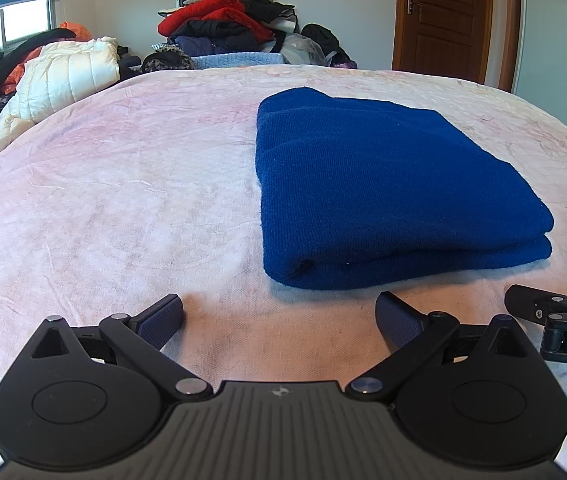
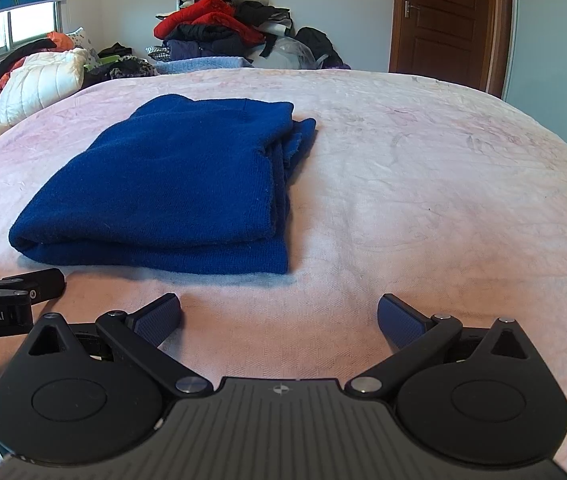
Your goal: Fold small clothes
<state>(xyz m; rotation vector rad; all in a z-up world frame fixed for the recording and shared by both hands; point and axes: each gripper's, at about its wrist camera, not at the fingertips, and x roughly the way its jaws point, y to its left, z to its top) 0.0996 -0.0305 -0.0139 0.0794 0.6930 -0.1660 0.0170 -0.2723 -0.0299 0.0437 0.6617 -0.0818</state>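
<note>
A dark blue knitted garment (image 1: 383, 184) lies folded into a thick rectangle on the pink bedspread (image 1: 123, 184). In the right wrist view it (image 2: 171, 192) lies ahead to the left, with loose layered edges on its right side. My left gripper (image 1: 279, 320) is open and empty, low over the bed just in front of the garment's near left corner. My right gripper (image 2: 279, 320) is open and empty, in front of the garment's near right corner. Each gripper shows at the edge of the other's view: the right one (image 1: 555, 320) and the left one (image 2: 7, 300).
A tall pile of red, black and dark clothes (image 1: 227, 28) stands beyond the far edge of the bed. A white quilted jacket (image 1: 55, 80) and more clothes lie at the far left. A brown wooden door (image 1: 443, 16) is at the back right.
</note>
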